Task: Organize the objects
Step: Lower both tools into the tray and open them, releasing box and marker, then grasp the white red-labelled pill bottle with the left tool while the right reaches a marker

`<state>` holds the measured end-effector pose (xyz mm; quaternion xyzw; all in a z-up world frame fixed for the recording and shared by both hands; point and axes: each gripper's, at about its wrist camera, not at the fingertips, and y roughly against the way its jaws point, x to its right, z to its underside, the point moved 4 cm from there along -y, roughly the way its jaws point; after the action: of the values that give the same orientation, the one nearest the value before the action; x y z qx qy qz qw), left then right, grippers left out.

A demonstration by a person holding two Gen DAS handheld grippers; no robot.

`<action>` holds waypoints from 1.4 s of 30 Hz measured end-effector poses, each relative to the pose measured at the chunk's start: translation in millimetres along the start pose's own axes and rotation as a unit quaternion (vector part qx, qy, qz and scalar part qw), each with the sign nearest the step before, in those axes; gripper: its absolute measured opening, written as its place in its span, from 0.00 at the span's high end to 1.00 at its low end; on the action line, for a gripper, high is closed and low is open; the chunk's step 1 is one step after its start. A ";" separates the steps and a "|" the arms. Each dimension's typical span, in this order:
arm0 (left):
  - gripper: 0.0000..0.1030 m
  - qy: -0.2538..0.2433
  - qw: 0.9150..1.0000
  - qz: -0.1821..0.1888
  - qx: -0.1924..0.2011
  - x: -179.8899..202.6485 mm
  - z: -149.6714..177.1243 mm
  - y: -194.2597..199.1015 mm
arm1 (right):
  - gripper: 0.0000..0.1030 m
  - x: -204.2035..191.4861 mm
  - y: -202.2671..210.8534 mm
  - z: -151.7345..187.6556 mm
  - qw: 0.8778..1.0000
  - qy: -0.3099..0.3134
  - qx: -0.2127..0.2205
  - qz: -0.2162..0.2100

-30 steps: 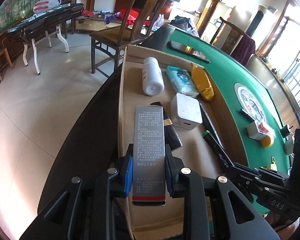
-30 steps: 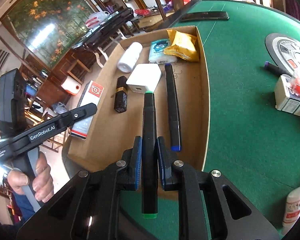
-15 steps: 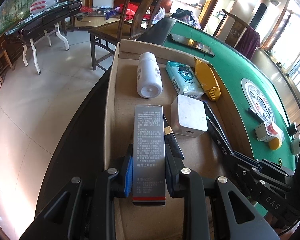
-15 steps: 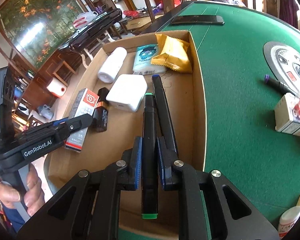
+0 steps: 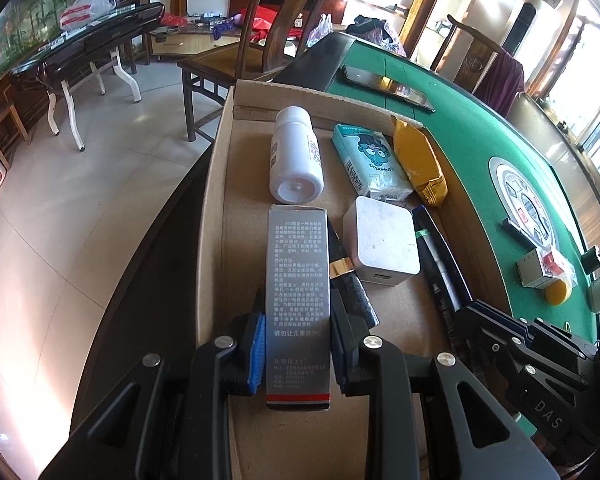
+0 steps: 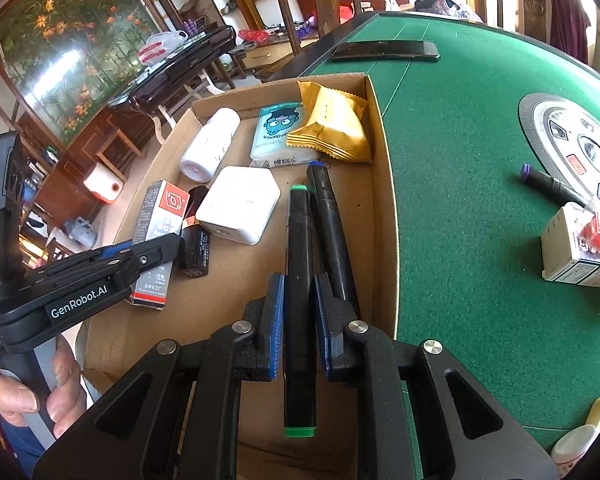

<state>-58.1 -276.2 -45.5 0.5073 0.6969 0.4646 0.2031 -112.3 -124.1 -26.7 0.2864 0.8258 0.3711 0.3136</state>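
Note:
A shallow cardboard box (image 5: 214, 200) (image 6: 380, 184) lies on the green table. My left gripper (image 5: 298, 336) is shut on a grey carton (image 5: 298, 280), low in the box's left side beside a black lipstick tube (image 5: 352, 292). The carton also shows in the right wrist view (image 6: 156, 236). My right gripper (image 6: 298, 312) is shut on a black marker with green ends (image 6: 299, 264), low over the box floor next to a second black marker (image 6: 332, 228). My left gripper (image 6: 112, 264) shows in the right wrist view; my right gripper (image 5: 500, 332) shows in the left wrist view.
The box also holds a white bottle (image 5: 296, 156), a teal tissue pack (image 5: 370, 160), a yellow snack pack (image 5: 418, 164) and a white charger cube (image 5: 382, 246). On the felt lie a purple-capped marker (image 6: 548, 182), a cigarette pack (image 6: 580, 248) and a phone (image 6: 384, 50).
Both grippers have moved forward and down into the box. The carton now lies beside the lipstick, and the green-ended marker sits alongside the other marker.

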 end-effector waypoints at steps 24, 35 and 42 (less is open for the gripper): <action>0.52 -0.003 0.998 0.052 0.023 35.9 11.5 45.2 | 0.85 16.9 62.0 22.8 0.996 -0.037 0.045 -0.065; 0.52 -0.105 0.985 0.133 -0.018 148.0 53.3 55.3 | 0.86 87.6 152.1 64.5 0.989 -0.079 0.112 -0.063; 0.52 -0.097 0.966 0.199 -0.137 222.9 96.5 17.6 | 0.86 157.8 206.1 103.9 0.977 -0.136 0.158 -0.029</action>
<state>-66.0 -32.9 -35.4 0.6457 0.4885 0.5352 0.2409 -87.8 147.9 33.6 0.3566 0.8315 0.1839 0.3844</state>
